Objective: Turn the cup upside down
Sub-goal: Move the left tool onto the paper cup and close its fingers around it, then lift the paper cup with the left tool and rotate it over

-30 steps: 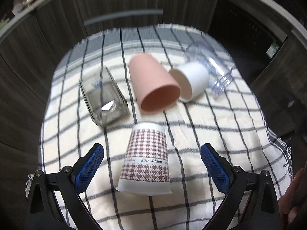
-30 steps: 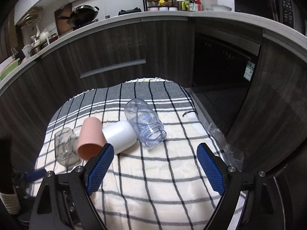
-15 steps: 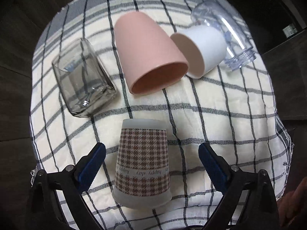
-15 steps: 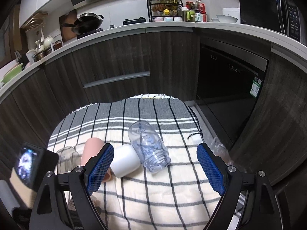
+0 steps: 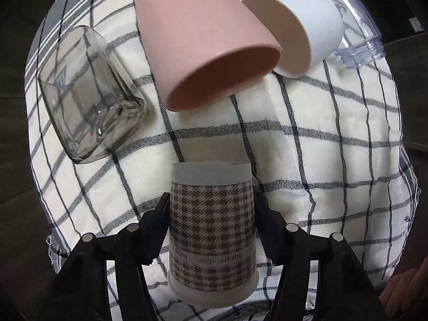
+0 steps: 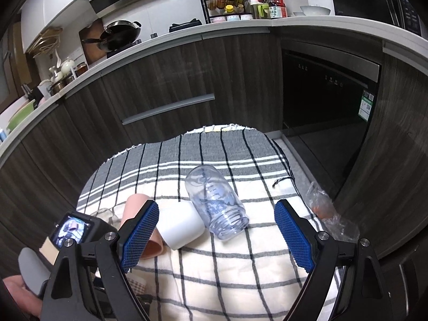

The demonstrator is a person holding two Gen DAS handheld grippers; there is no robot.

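Observation:
A paper cup (image 5: pixel 212 230) with a brown houndstooth pattern stands mouth down on the checked cloth (image 5: pixel 321 160), its print reading upside down. My left gripper (image 5: pixel 211 211) is shut on the cup, one finger on each side of its wall. A pink cup (image 5: pixel 203 40), a white cup (image 5: pixel 297 26), a square glass (image 5: pixel 91 91) and a clear plastic jar (image 5: pixel 355 26) lie on their sides beyond it. My right gripper (image 6: pixel 216 236) is open and empty, held above the cloth (image 6: pixel 227 281), with the jar (image 6: pixel 216 203) and white cup (image 6: pixel 179 227) ahead of it.
The cloth covers a low surface in front of dark wood kitchen cabinets (image 6: pixel 165 85) and a dishwasher (image 6: pixel 329 85). A crumpled clear plastic bag (image 6: pixel 326 214) lies at the cloth's right edge. The left gripper's camera body (image 6: pixel 75 230) shows at lower left.
My left gripper moved down and forward over the houndstooth cup and closed its fingers on its sides. My right gripper rose and tilted up, staying open.

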